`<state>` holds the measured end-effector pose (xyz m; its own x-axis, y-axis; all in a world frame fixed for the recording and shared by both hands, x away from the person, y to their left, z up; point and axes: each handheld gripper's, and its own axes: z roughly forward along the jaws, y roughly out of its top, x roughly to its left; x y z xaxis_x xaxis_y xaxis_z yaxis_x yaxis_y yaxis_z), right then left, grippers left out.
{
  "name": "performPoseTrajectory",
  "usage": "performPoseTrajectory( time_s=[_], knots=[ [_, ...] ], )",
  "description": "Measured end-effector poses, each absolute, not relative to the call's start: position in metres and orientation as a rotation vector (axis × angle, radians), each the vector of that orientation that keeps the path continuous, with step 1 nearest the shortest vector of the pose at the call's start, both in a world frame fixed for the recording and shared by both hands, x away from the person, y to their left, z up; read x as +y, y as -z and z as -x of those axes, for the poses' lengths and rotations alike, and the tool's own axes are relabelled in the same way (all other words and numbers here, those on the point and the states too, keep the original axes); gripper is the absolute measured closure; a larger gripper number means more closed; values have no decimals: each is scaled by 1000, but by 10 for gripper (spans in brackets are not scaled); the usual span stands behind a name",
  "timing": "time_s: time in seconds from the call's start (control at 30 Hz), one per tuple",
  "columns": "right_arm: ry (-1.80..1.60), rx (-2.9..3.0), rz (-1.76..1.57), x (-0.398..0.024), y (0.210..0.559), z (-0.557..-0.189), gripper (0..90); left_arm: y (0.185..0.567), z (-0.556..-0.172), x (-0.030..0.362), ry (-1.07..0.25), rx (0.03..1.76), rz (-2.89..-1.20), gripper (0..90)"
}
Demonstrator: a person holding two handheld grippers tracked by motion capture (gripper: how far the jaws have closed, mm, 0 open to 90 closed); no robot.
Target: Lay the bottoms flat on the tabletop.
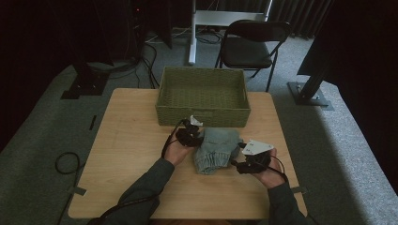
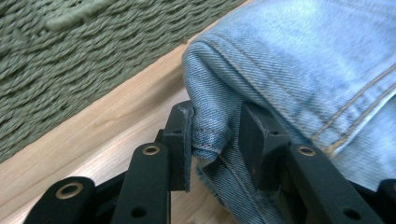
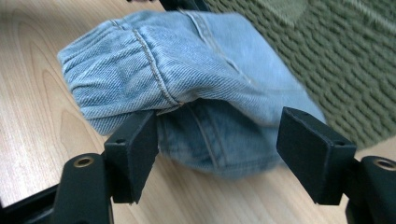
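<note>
Folded jeans lie on the desk just in front of the woven basket, which stands at the desk's far edge, about midway along it. The left gripper meets the bundle at its far-left side; in the left gripper view its jaws straddle a hemmed fold of denim, one pad touching the cloth and the other seemingly a little off it, so this reads as a loose, partly open hold rather than a firm pinch. The right gripper sits at the bundle's near-right side; in the right gripper view its jaws stand wide, with the rounded end of the jeans between them and one pad just at the cloth.

The denim is judged soft, moderately heavy and not fragile (it will sag and unfold if lifted by one layer). The thick seams and hems offer the surest purchase, ideally with both grippers on opposite sides.
</note>
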<state>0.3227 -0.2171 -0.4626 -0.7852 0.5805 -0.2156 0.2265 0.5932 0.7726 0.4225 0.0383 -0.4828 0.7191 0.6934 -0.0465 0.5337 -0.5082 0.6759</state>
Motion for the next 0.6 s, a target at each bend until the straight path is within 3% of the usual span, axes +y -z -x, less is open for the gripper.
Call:
performPoseTrajectory(
  time_s=[0.27,0.33,0.43,0.6],
  knots=[
    [-1118,2396,-531,-205,456,-322,287,476,-416,23,-291,828,-2250,668],
    [-1141,2437,-499,-202,458,-323,390,475,-416,22,-284,819,-2251,670],
    [-1171,2454,-454,-200,458,-321,705,475,-418,27,-271,839,-2227,663],
    [-1147,2376,-640,-208,454,-332,874,464,-420,49,-232,891,-2121,616]
  ],
)
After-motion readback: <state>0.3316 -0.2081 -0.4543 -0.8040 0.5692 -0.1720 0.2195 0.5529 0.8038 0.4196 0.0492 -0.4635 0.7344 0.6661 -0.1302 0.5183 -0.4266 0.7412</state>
